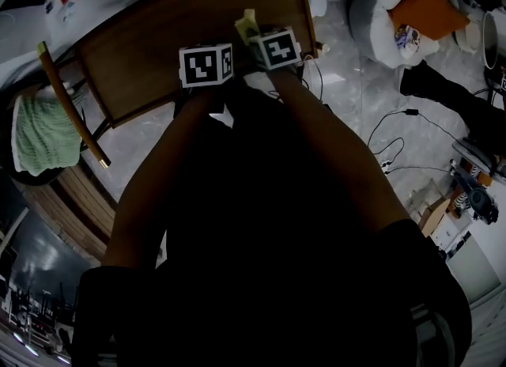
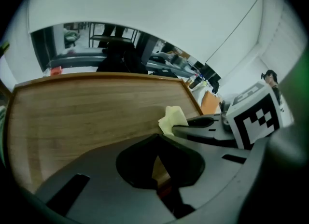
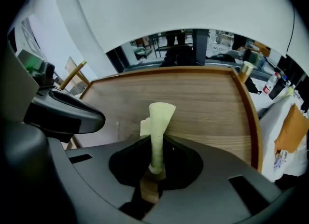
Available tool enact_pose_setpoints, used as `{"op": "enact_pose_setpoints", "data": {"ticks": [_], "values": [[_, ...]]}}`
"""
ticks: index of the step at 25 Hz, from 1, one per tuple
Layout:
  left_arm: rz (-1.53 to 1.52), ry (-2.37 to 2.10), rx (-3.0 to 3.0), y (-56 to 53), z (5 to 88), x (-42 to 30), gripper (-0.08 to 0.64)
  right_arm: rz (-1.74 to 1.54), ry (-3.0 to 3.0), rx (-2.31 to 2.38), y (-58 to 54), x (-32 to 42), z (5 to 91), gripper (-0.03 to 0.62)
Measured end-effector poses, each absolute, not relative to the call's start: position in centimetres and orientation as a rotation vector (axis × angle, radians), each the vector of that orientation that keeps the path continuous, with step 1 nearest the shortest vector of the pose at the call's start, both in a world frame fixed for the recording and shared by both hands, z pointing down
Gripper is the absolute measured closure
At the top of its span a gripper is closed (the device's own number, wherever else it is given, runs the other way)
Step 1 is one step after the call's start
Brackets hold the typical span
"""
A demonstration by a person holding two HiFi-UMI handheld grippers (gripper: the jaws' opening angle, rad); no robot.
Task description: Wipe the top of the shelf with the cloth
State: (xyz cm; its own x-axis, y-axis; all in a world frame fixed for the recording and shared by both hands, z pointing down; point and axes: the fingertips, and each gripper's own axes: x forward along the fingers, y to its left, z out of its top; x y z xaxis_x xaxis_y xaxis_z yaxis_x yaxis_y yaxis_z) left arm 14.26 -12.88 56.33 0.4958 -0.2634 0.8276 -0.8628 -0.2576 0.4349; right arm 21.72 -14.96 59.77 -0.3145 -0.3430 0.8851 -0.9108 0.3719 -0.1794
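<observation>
The shelf top (image 1: 158, 41) is a brown wooden board with a raised rim. It fills the middle of both gripper views as the shelf top (image 2: 87, 107) and the shelf top (image 3: 207, 102). My right gripper (image 3: 155, 143) is shut on a pale yellow cloth (image 3: 159, 121), which stands up from the jaws over the near edge of the board. The same cloth (image 1: 247, 22) pokes out past the right marker cube (image 1: 274, 47). My left gripper (image 2: 157, 138) hovers just left of it, shut with nothing in it. From there the cloth (image 2: 173, 118) shows at the right gripper's tip.
A green towel (image 1: 39, 136) hangs on a wooden chair (image 1: 75, 112) left of the shelf. A white bag (image 1: 379, 9) with an orange item sits at the right. Cables (image 1: 391, 148) trail over the grey floor. A white wall rises behind the shelf.
</observation>
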Motion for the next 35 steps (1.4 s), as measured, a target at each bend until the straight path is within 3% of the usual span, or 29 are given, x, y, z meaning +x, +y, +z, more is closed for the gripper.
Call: {"op": "enact_pose_setpoints", "data": {"ticks": [10,26,30,35], "values": [[0.787,-0.89,1.86,-13.4,55.1,21.3,0.549,0.873,-1.721,1.199,-16.4,30.3,58.9,0.545],[0.778,-0.945,1.882,-13.8,53.2,15.9,0.549,0.948,-1.41,1.385,-14.5,34.9,58.8,0.545],[0.738,-0.988,1.869,-13.4,52.1,11.0,0.549,0.893,-1.551,1.425,-16.1,30.5,56.6,0.545],[0.694,-1.062,1.808,-11.5,50.7,1.5,0.549,0.984,-1.849,1.25,-14.6,14.8,55.2,0.545]]}}
